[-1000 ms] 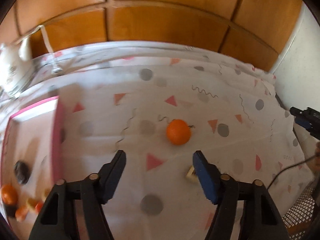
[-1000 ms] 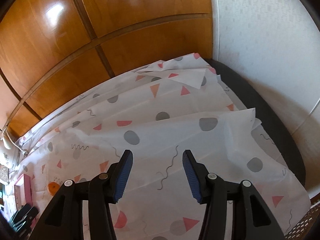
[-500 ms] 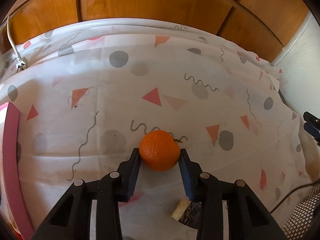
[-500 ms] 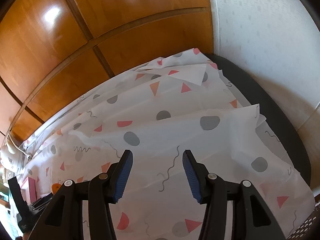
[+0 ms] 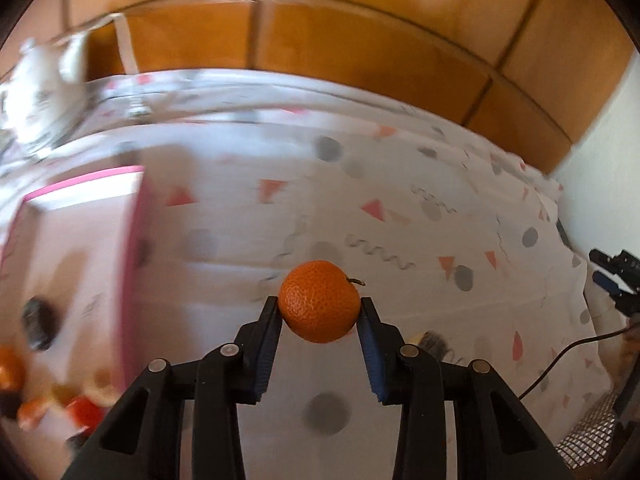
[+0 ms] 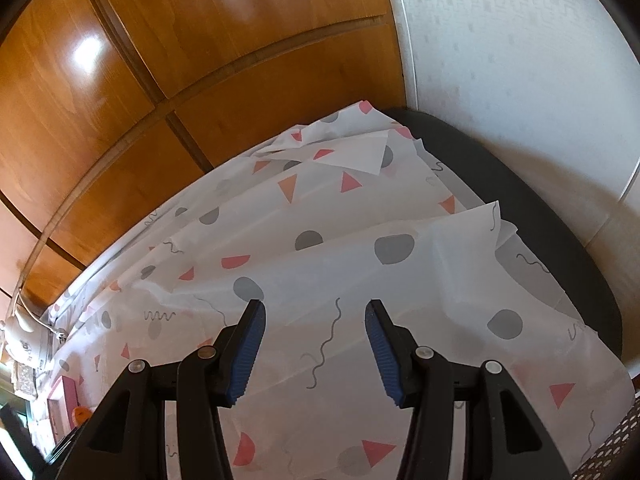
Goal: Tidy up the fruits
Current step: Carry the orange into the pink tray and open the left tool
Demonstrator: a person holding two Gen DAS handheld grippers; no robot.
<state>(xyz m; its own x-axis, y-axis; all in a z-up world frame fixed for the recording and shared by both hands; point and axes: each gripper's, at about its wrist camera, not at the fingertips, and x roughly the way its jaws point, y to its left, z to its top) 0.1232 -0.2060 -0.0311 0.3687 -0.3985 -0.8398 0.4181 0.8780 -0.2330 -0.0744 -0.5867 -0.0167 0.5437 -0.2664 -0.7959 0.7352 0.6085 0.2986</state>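
Observation:
My left gripper (image 5: 320, 304) is shut on an orange mandarin (image 5: 319, 301), held clear above the patterned tablecloth (image 5: 400, 208). To the left lies a pink-rimmed tray (image 5: 134, 264) holding a dark round fruit (image 5: 38, 322), another orange fruit (image 5: 8, 368) and red and orange pieces (image 5: 80, 408). My right gripper (image 6: 316, 312) hangs open over the cloth (image 6: 320, 240) with nothing between its fingers. In the right wrist view the mandarin (image 6: 81, 414) and the tray's edge (image 6: 66, 392) show small at the far left.
Wooden panels (image 5: 360, 40) back the table. A white object (image 5: 40, 76) stands at the back left. A small yellow-and-dark item (image 5: 430, 340) lies on the cloth near my left fingers. A cable (image 5: 560, 356) trails at right. Dark table edge (image 6: 520, 208) is bare beside the cloth.
My left gripper closed on the mandarin, lifted it off the cloth and swung left, bringing the pink tray back into view. The right gripper stayed nearly still.

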